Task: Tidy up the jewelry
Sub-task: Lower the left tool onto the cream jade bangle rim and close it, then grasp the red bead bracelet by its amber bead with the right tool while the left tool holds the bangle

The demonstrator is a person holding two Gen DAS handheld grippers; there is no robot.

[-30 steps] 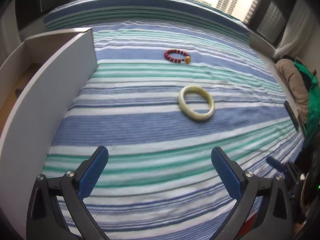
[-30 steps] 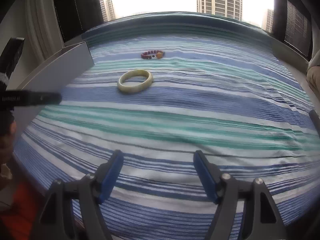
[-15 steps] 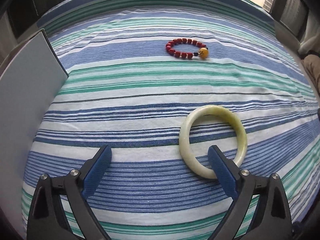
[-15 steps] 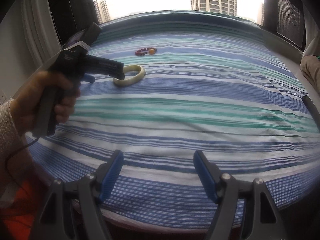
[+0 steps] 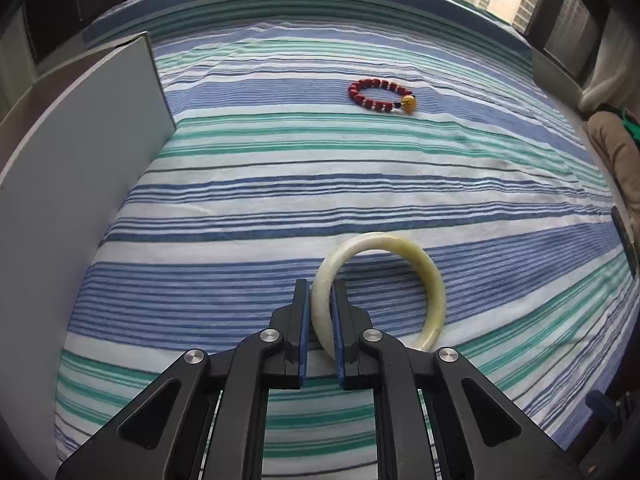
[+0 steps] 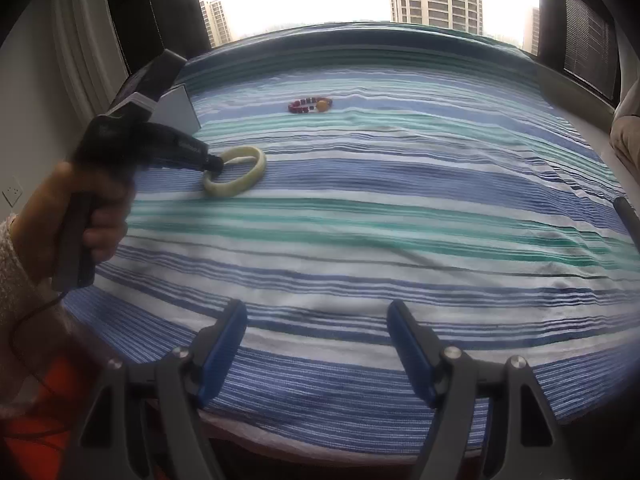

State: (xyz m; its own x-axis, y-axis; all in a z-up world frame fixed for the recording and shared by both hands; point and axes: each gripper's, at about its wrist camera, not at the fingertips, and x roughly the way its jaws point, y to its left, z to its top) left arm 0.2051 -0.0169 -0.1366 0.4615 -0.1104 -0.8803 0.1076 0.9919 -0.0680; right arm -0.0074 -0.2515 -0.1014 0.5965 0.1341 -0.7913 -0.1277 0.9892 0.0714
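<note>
A pale jade bangle (image 5: pixel 424 272) lies on the striped bedspread. My left gripper (image 5: pixel 320 300) is shut on the bangle's left rim, which sits between the two blue pads. The right wrist view shows the same grip, with the left gripper (image 6: pixel 216 165) on the bangle (image 6: pixel 248 176). A red bead bracelet (image 5: pixel 378 94) with a yellow bead lies farther back; it also shows in the right wrist view (image 6: pixel 310 105). My right gripper (image 6: pixel 318 336) is open and empty, low over the bed's near edge.
A white open box (image 5: pixel 72 168) stands at the bed's left side, its tall wall facing me. The striped bedspread (image 5: pixel 280 184) fills the view. A brown cushion (image 5: pixel 616 160) lies at the right edge. Windows are behind the bed.
My left gripper moved forward and to the bangle, then closed on its left rim. The right gripper stayed open and almost still.
</note>
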